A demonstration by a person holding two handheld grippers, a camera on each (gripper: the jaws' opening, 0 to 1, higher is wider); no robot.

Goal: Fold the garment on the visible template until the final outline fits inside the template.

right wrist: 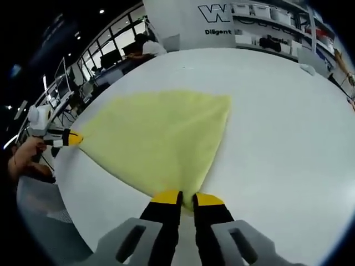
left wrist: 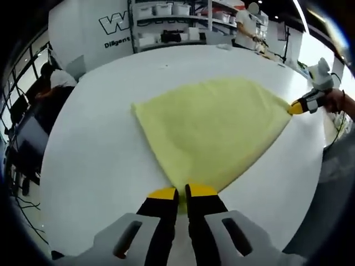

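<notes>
A pale yellow cloth (left wrist: 213, 130) lies spread flat on the white table (left wrist: 100, 138). In the left gripper view my left gripper (left wrist: 181, 194) is shut on the cloth's near corner. My right gripper (left wrist: 295, 108) comes in from the right, pinching the far right corner, with a hand behind it. In the right gripper view the cloth (right wrist: 158, 133) fans out ahead, and my right gripper (right wrist: 187, 197) is shut on its near corner. There the left gripper (right wrist: 76, 138) holds the corner at the left, close to the table's edge.
Shelves with white bins (left wrist: 166, 22) and a white wall with dark lettering (left wrist: 113, 25) stand beyond the table's far side. A person sits at a desk (left wrist: 52, 80) off the table's left. The table's edge (right wrist: 66, 188) curves close on the left of the right gripper view.
</notes>
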